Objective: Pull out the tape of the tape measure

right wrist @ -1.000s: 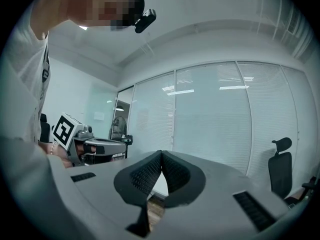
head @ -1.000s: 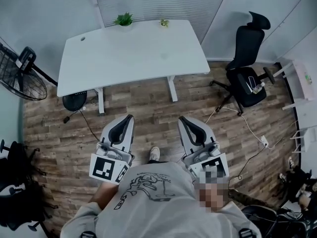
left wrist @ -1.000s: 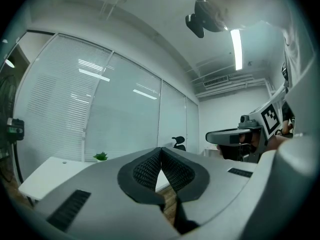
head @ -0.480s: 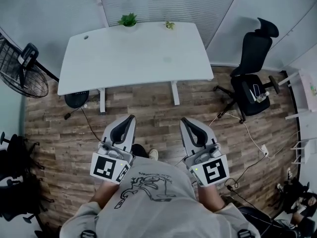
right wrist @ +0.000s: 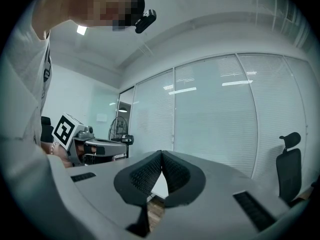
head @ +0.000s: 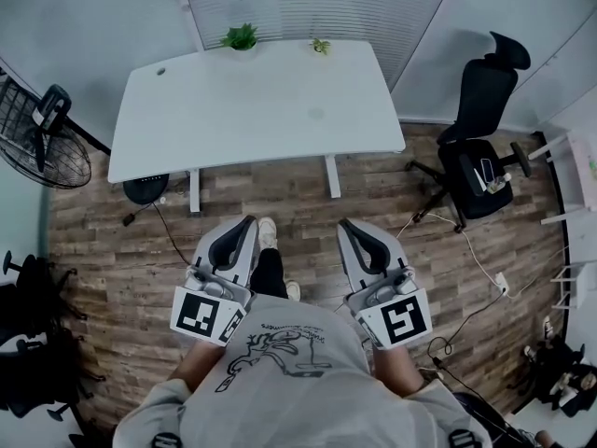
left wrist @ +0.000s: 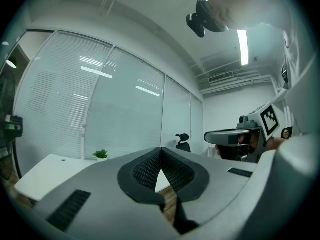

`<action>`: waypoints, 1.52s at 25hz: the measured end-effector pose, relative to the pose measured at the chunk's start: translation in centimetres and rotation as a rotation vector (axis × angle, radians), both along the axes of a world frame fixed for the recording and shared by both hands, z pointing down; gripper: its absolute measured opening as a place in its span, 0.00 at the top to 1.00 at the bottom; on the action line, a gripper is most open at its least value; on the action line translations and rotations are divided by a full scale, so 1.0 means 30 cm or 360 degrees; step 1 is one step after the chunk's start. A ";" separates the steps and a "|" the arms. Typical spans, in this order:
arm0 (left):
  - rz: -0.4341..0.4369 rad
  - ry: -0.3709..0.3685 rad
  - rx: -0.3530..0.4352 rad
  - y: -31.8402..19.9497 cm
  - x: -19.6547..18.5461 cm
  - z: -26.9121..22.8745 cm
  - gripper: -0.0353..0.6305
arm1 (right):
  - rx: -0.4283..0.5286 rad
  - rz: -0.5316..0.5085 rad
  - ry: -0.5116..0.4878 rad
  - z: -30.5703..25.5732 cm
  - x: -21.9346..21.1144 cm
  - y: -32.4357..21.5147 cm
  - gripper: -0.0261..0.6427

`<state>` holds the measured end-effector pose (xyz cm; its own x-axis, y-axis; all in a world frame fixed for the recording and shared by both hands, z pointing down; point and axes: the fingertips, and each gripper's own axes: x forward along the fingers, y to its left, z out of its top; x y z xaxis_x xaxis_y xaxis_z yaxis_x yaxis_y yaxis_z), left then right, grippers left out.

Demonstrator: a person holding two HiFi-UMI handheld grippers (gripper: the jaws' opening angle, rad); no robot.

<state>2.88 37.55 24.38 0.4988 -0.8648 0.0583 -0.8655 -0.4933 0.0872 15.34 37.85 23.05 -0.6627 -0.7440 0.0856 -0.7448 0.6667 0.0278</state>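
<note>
No tape measure shows in any view. I hold both grippers level at waist height, pointing toward a white desk (head: 252, 101) across the wooden floor. My left gripper (head: 244, 222) is shut, its dark pads meeting at the tips (left wrist: 160, 150) with nothing between them. In the same way my right gripper (head: 347, 224) is shut and empty, pads together (right wrist: 161, 153). Each gripper view catches the other gripper off to its side. The desk top is bare apart from two small plants (head: 241, 37) at its far edge.
A standing fan (head: 42, 138) is left of the desk and a black office chair (head: 480, 147) to its right. Cables trail over the floor at right. Window blinds line the wall behind the desk. My leg and shoe (head: 268, 241) show between the grippers.
My leg has swung forward between the grippers and the desk sits slightly nearer in the head view. Both grippers keep the same pose in front of me, shut throughout.
</note>
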 end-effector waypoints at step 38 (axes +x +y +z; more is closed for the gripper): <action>0.0108 0.0049 -0.0014 -0.967 -0.213 0.018 0.91 | 0.0046 0.0104 -0.0002 -0.037 -0.236 -0.953 0.95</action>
<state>-3.51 8.54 24.92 0.5579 -0.8284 0.0494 -0.8269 -0.5499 0.1177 8.25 9.25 21.94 -0.6128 -0.7877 0.0629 -0.7867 0.6156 0.0453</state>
